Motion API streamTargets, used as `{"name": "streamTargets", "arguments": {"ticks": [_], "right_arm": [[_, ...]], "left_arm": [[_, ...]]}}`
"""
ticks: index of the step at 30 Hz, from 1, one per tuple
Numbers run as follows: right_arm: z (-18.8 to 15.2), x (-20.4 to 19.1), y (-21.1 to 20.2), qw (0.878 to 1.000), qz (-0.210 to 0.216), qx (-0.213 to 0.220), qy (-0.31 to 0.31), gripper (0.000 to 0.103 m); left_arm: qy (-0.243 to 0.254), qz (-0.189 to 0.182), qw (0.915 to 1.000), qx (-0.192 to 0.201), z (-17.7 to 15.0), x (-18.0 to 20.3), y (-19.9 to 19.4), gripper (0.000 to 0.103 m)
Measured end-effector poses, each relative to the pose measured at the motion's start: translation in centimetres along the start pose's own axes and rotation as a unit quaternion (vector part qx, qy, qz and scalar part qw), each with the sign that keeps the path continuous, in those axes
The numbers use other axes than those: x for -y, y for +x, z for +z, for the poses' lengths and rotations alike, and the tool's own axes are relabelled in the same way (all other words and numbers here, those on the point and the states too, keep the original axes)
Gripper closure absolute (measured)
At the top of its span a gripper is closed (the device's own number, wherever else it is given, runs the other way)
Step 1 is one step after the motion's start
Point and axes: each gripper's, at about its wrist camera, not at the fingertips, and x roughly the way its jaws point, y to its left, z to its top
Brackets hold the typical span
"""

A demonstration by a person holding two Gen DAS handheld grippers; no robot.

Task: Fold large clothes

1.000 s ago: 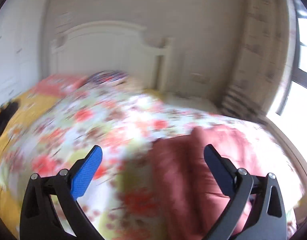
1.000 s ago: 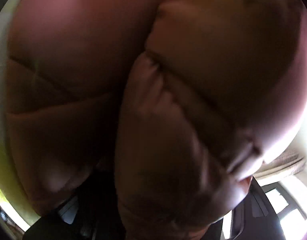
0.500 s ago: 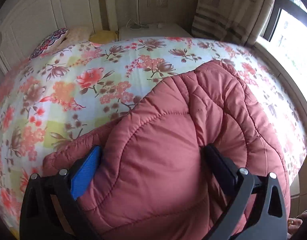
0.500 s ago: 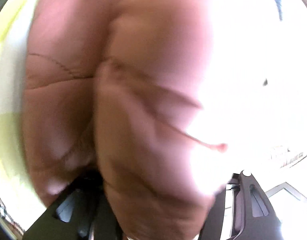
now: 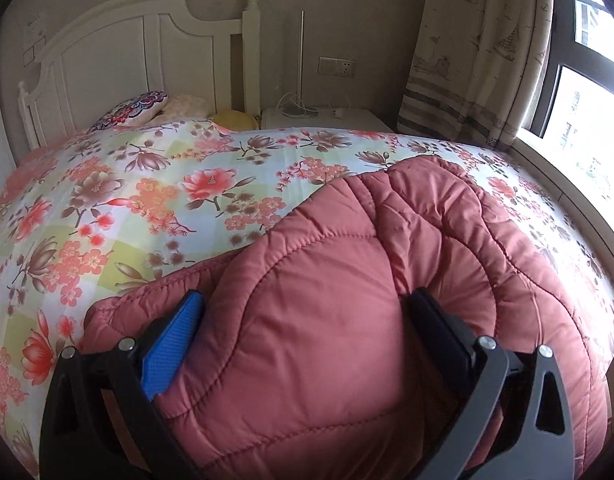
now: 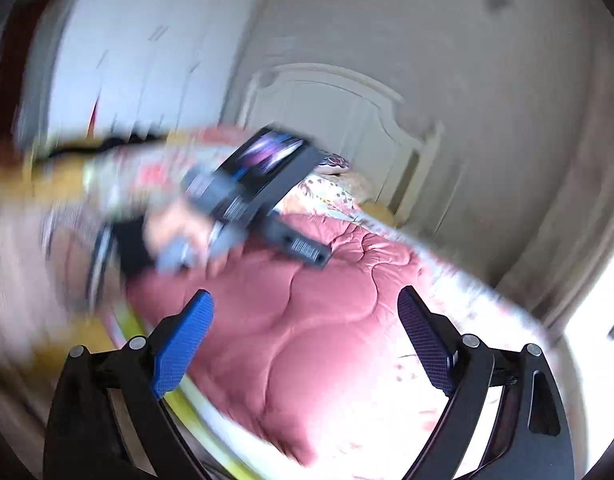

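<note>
Quilted, rust-pink padded jacket point(image 5: 327, 320), bunched in a thick fold, fills the near field of the left wrist view. Left gripper point(image 5: 307, 332): jaws spread wide to either side of the fold, blue pad on one finger and dark pad on the other pressing into the padding; jaws released, not clenched, the fold simply lying between them. Jacket rests on the bed, toward its window-side edge, with stitched channels curving across the top.

Right gripper point(image 6: 305, 324): jaws wide apart, released, holding nothing; blue-padded fingers hover above the jacket point(image 6: 327, 320) without touching it. This view is heavily motion-blurred. Beyond the fingers, a dark device point(image 6: 263, 184) is carried by a blurred hand over the jacket's far end; whether it touches the fabric cannot be told.

Floral bedspread point(image 5: 167, 200): pale ground with coral and brown blossoms, covering the bed beneath and beyond the jacket.

Patterned pillow point(image 5: 133, 108) at the head of the bed, a cream cushion and a yellow one beside it.

White headboard point(image 5: 147, 52), panelled, with a turned post.

White nightstand point(image 5: 327, 118) beside the bed, cables on top.

Wall socket point(image 5: 337, 67) above the nightstand.

Printed curtain point(image 5: 479, 52), drawn back beside the window point(image 5: 587, 100).
</note>
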Motion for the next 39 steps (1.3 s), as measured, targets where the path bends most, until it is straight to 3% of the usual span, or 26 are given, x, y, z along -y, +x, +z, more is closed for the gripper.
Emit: {"name": "streamTargets", "arguments": {"ticks": [3, 5, 7, 9, 11, 14, 16, 18, 19, 21, 24, 26, 28, 31, 35, 39], "right_arm": [[2.3, -2.0, 5.4, 0.998, 0.015, -0.048, 0.027, 0.017], [2.5, -6.2, 11.0, 0.992, 0.020, -0.127, -0.007, 0.015], [0.0, -8.0, 11.8, 0.993, -0.026, -0.099, -0.061, 0.014], [-0.2, -7.7, 11.0, 0.993, -0.025, -0.103, -0.058, 0.014], [0.7, -7.5, 11.4, 0.992, -0.021, -0.110, -0.059, 0.014], [1.1, -9.3, 13.7, 0.992, -0.023, -0.104, -0.062, 0.013], [1.9, -10.1, 15.1, 0.993, -0.022, -0.102, -0.062, 0.013], [1.2, -10.5, 15.3, 0.993, -0.019, -0.101, -0.061, 0.013], [1.1, -10.6, 15.1, 0.993, -0.016, -0.099, -0.060, 0.013], [1.3, -10.6, 16.0, 0.993, -0.005, -0.099, -0.066, 0.013], [2.1, -8.8, 16.1, 0.993, 0.029, -0.098, -0.062, 0.013], [3.2, -6.8, 15.1, 0.993, 0.076, -0.087, -0.026, 0.013], [4.2, -4.1, 14.5, 0.994, 0.091, -0.066, 0.010, 0.013], [6.3, -0.1, 13.9, 0.996, 0.067, -0.029, 0.047, 0.009], [9.0, 6.5, 18.5, 0.986, 0.039, -0.065, 0.147, 0.009], [11.7, 9.6, 22.1, 0.976, 0.026, -0.069, 0.207, 0.009]], "left_arm": [[-0.003, -0.004, 1.0000, 0.003, -0.1, -0.3, -0.1, 0.002], [-0.005, -0.016, 0.9999, 0.000, -0.1, -0.7, -0.1, 0.002], [-0.005, -0.021, 0.9997, -0.015, 0.1, -1.0, 0.0, 0.002], [0.006, 0.009, 0.9996, -0.027, 0.7, -0.5, -0.8, 0.002], [0.012, 0.051, 0.9986, -0.005, 1.6, 0.5, -3.1, 0.002], [0.009, 0.076, 0.9964, 0.035, 2.7, 1.1, -5.7, 0.002], [0.012, 0.123, 0.9913, 0.045, 2.7, 1.0, -5.3, 0.002], [0.013, 0.160, 0.9870, 0.005, 1.4, 0.1, -2.0, 0.002], [0.006, 0.146, 0.9892, -0.013, 0.3, -0.6, -0.2, 0.002], [-0.033, 0.110, 0.9933, -0.014, -0.6, -2.3, 0.4, 0.002], [-0.055, 0.098, 0.9936, -0.009, -0.8, -3.5, -0.1, 0.002], [-0.053, 0.101, 0.9935, -0.008, -0.9, -3.5, -0.2, 0.002], [-0.057, 0.098, 0.9936, -0.007, -1.0, -3.6, -0.3, 0.002], [-0.059, 0.095, 0.9937, -0.006, -1.0, -3.6, -0.3, 0.002], [-0.058, 0.097, 0.9936, -0.005, -1.0, -3.6, -0.4, 0.002], [-0.057, 0.097, 0.9936, -0.005, -1.0, -3.7, -0.4, 0.002]]}}
